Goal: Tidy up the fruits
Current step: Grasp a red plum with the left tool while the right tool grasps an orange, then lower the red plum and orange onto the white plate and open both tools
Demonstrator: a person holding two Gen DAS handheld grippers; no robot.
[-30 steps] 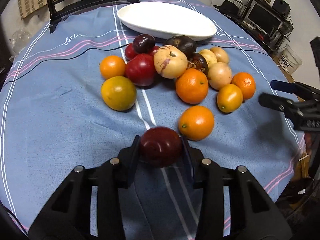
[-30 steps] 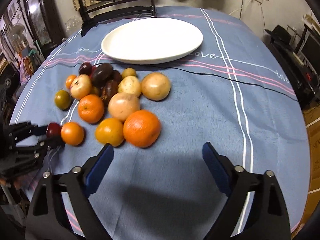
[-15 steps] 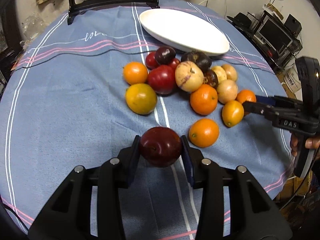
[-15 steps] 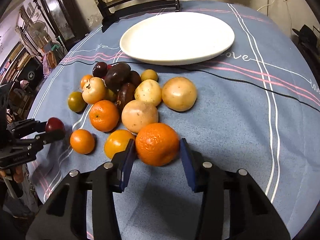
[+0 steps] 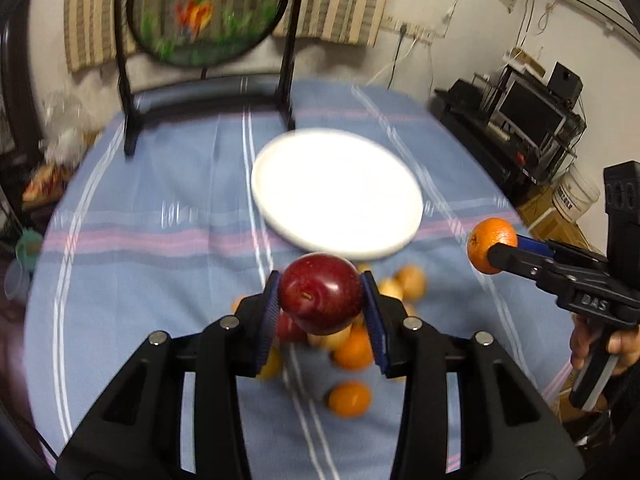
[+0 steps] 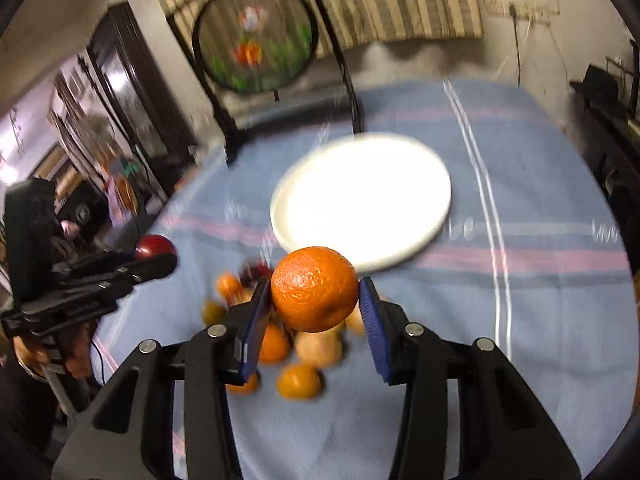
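Fruits are up: red apple (image 5: 321, 298) clamped between the left gripper (image 5: 322, 312) pads, orange (image 6: 314, 289) pinched in the right gripper (image 6: 316, 312), white plate (image 5: 338, 192) just beyond both.

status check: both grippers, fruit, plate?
Left gripper shut on red apple. Right gripper shut on orange. Both held above table. Plate empty, path clear.

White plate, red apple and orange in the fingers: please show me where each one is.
white plate (image 5: 280, 216): left wrist view, on its left rim.
red apple (image 5: 320, 292): left wrist view, on the middle of its skin, between the left fingers.
orange (image 6: 314, 288): right wrist view, on the middle of its peel, between the right fingers.
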